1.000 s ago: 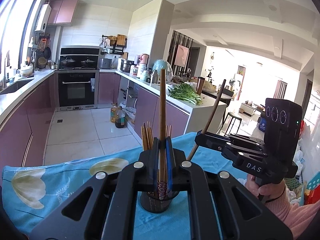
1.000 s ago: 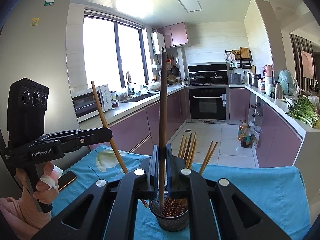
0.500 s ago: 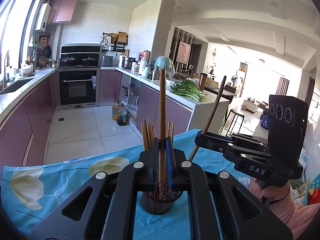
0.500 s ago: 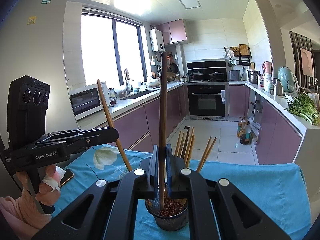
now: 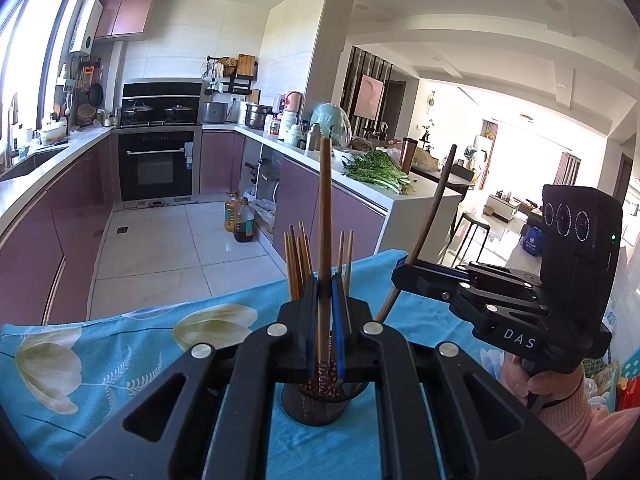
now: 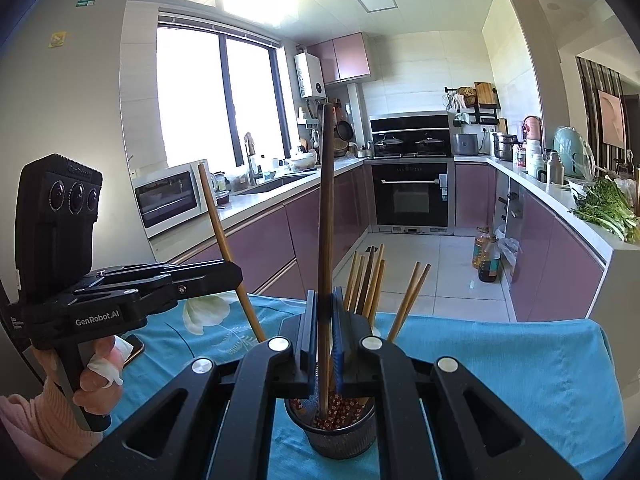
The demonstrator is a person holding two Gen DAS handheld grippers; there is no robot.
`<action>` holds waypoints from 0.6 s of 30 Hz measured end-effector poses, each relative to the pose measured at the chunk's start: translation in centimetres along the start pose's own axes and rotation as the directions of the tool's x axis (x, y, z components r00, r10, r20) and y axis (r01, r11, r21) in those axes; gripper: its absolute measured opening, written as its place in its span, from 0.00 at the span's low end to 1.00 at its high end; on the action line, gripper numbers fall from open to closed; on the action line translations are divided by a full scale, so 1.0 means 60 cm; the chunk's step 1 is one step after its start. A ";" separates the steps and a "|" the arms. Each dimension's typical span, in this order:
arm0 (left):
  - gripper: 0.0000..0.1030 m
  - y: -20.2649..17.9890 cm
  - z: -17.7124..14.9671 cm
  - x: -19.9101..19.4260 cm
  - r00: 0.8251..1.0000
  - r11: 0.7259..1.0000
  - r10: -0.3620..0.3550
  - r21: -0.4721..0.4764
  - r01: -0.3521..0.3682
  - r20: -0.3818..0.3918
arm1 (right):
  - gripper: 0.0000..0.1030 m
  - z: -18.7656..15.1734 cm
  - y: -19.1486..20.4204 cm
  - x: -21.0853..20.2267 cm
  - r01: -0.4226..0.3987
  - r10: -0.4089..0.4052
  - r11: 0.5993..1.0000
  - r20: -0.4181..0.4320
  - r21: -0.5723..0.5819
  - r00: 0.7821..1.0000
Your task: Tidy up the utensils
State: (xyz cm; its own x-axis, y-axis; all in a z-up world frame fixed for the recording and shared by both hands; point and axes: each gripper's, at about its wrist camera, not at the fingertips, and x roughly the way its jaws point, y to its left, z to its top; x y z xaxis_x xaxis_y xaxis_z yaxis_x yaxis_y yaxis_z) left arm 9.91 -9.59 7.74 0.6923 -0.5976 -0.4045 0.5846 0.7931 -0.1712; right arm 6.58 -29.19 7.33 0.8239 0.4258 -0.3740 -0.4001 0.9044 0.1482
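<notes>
Both grippers are clamping one chopstick each: left gripper [image 5: 324, 304] pinching a light-brown chopstick [image 5: 323, 216] upright, right gripper [image 6: 324, 320] gripping a darker chopstick [image 6: 326, 216]. Both tips are sitting in the dark holder [image 6: 340, 438], among other chopsticks [image 6: 370, 280], on the blue tablecloth [image 6: 500, 360].

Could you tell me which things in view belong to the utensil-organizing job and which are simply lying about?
Part of the job:
left gripper, shut on a chopstick
right gripper, shut on a darker chopstick
holder cup with chopsticks standing in it

Lying about:
greens
oil bottles
microwave
phone
</notes>
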 end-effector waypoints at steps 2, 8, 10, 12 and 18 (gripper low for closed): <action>0.07 0.000 0.000 0.004 1.000 1.000 0.002 -0.002 -0.002 -0.005 | 0.06 -0.002 -0.001 0.003 0.002 -0.002 1.000 -0.005 0.000 1.000; 0.07 0.005 -0.003 0.012 1.000 1.000 0.006 -0.007 -0.006 -0.016 | 0.06 -0.002 -0.007 0.006 0.003 -0.003 1.000 -0.011 0.005 1.000; 0.07 0.007 -0.004 0.012 1.000 1.000 0.006 -0.006 -0.007 -0.017 | 0.06 -0.002 -0.008 0.006 0.005 -0.005 1.000 -0.012 0.005 1.000; 0.07 0.005 -0.006 0.011 1.000 1.000 0.009 -0.005 -0.009 -0.017 | 0.06 -0.002 -0.009 0.008 0.004 -0.004 1.000 -0.016 0.007 1.000; 0.07 0.008 -0.011 0.020 1.000 1.000 0.012 -0.011 -0.012 -0.029 | 0.06 -0.005 -0.013 0.013 0.007 -0.006 1.000 -0.024 0.013 1.000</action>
State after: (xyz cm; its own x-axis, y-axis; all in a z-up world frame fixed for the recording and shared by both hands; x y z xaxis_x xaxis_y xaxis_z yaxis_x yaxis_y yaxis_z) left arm 10.74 -9.85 6.60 0.6865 -0.5844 -0.4326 0.5716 0.8015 -0.1757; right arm 7.41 -29.60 6.65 0.8168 0.4192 -0.3963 -0.3894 0.9075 0.1575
